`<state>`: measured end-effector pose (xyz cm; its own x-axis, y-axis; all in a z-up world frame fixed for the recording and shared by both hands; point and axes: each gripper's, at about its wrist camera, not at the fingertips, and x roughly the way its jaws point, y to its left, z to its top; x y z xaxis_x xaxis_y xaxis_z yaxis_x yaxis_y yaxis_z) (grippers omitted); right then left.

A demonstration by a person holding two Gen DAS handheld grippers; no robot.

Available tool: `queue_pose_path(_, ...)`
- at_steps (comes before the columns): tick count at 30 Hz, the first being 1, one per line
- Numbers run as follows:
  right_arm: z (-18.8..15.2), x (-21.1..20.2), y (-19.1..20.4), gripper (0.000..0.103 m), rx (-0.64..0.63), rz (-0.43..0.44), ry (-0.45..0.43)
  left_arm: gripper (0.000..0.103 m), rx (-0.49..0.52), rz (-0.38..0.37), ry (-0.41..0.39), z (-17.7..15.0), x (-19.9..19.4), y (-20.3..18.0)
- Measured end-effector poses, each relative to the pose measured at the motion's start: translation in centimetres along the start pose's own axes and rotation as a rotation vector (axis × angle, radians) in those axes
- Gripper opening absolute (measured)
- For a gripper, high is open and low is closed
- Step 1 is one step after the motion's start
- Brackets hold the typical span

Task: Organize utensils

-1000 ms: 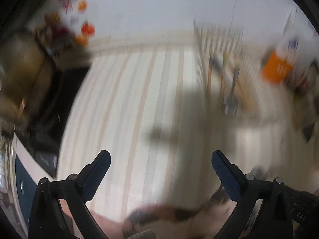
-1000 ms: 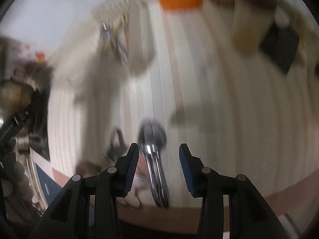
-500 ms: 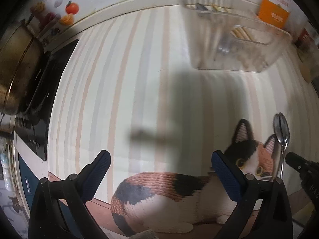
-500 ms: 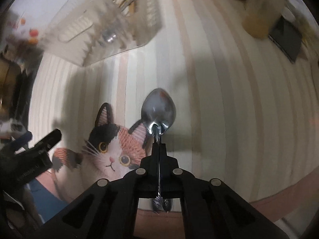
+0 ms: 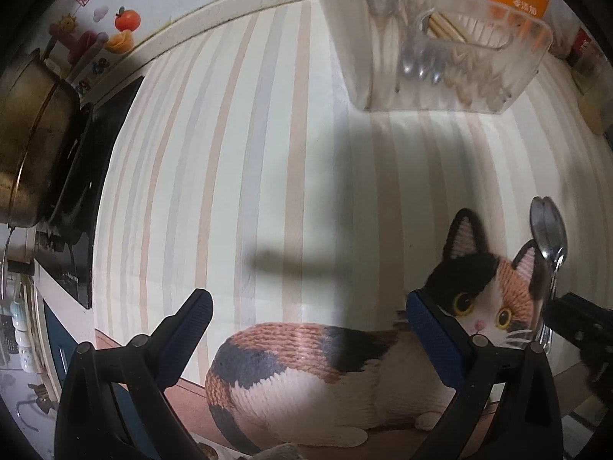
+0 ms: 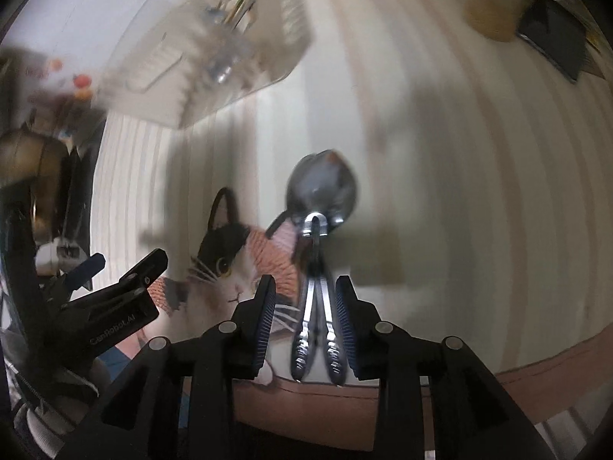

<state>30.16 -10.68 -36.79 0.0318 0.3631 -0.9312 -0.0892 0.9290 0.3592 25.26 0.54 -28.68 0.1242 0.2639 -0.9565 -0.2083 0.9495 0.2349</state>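
Right claw [image 6: 305, 320] open w/ two spoons [image 6: 318, 268] between pads, untouched; left claw [image 5: 306, 329] open, empty, above desk [image 5: 237, 176].

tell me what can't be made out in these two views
- Right wrist view: motion blur smears the clear organizer, so its contents are unreadable.
- Right gripper: whether its pads touch the spoons is unclear.
- Left wrist view: spoon handles are hidden behind the right gripper.

Spoons [image 6: 320, 264] between right tongs [image 6: 306, 316], organizer tray [image 5: 429, 42] beyond
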Motion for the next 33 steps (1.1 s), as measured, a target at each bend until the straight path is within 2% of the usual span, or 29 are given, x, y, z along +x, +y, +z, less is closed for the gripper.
queue_pose_path(1, 0.0, 0.1, 0.4, 0.034, -0.013, -0.03, -0.018, 0.103, 0.001, 0.002, 0.004, 0.0, 0.2, 0.1)
queue_pose_path(2, -0.3, 0.1, 0.8, 0.023, -0.015, -0.045, -0.031, 0.103, 0.001, 0.004, 0.007, -0.2, 0.2, 0.2)
queue_pose_path(3, -0.2, 0.3, 0.7, 0.007, -0.007, -0.065, -0.024, 0.103, 0.001, 0.005, 0.008, -0.2, 0.3, 0.3)
queue_pose_path(4, -0.3, 0.2, 0.4, 0.0, 0.015, -0.054, -0.027, 0.103, -0.002, 0.004, 0.008, -0.2, 0.4, 0.5)
queue_pose_path(8, -0.6, -0.2, -2.4, 0.0, 0.107, -0.057, -0.043, 0.103, -0.022, 0.001, 0.007, -0.3, 0.5, 1.3)
queue_pose_path(11, -0.7, -0.9, -4.5, 0.0, 0.151, 0.008, -0.023, 0.103, -0.034, -0.002, 0.015, -0.3, 0.9, 1.8)
queue_pose_path(13, -0.6, -1.0, -3.9, 0.002, 0.121, 0.042, -0.024, 0.103, -0.034, -0.004, 0.019, -0.3, 1.0, 1.7)
queue_pose_path(15, -0.8, -1.2, -2.7, 0.011, 0.056, 0.035, -0.013, 0.103, -0.026, -0.001, 0.02, -0.3, 1.1, 1.6)
queue_pose_path(17, -0.9, -0.7, -0.9, 0.038, -0.024, -0.003, -0.005, 0.103, -0.019, 0.002, 0.02, -0.4, 1.1, 1.4)
queue_pose_path(18, -1.1, -0.3, -0.1, 0.04, -0.061, -0.03, 0.002, 0.103, -0.017, 0.005, 0.021, -0.4, 1.1, 1.4)
queue_pose_path(19, -1.3, 0.6, 0.7, 0.04, -0.098, -0.062, 0.024, 0.103, -0.018, 0.005, 0.022, -0.5, 1.1, 1.3)
queue_pose_path(21, -1.5, 0.4, 1.9, 0.035, -0.151, -0.157, -0.006, 0.103, -0.019, 0.009, 0.027, -0.5, 1.2, 1.3)
queue_pose_path(22, -1.4, 0.0, 2.3, 0.009, -0.156, -0.205, -0.014, 0.103, -0.02, 0.011, 0.028, -0.5, 1.3, 1.3)
queue_pose_path(27, -0.5, -3.5, 0.1, 0.008, -0.015, -0.145, -0.091, 0.103, -0.019, 0.0, 0.018, -0.7, 0.9, 1.4)
queue_pose_path(30, -0.5, -7.4, -2.2, 0.008, 0.059, -0.063, -0.135, 0.103, -0.003, -0.02, 0.021, -0.9, 0.8, 0.8)
queue_pose_path(33, -0.3, -10.9, -3.5, 0.008, 0.077, 0.004, -0.166, 0.103, 0.017, -0.029, 0.021, -1.1, 0.7, -0.3)
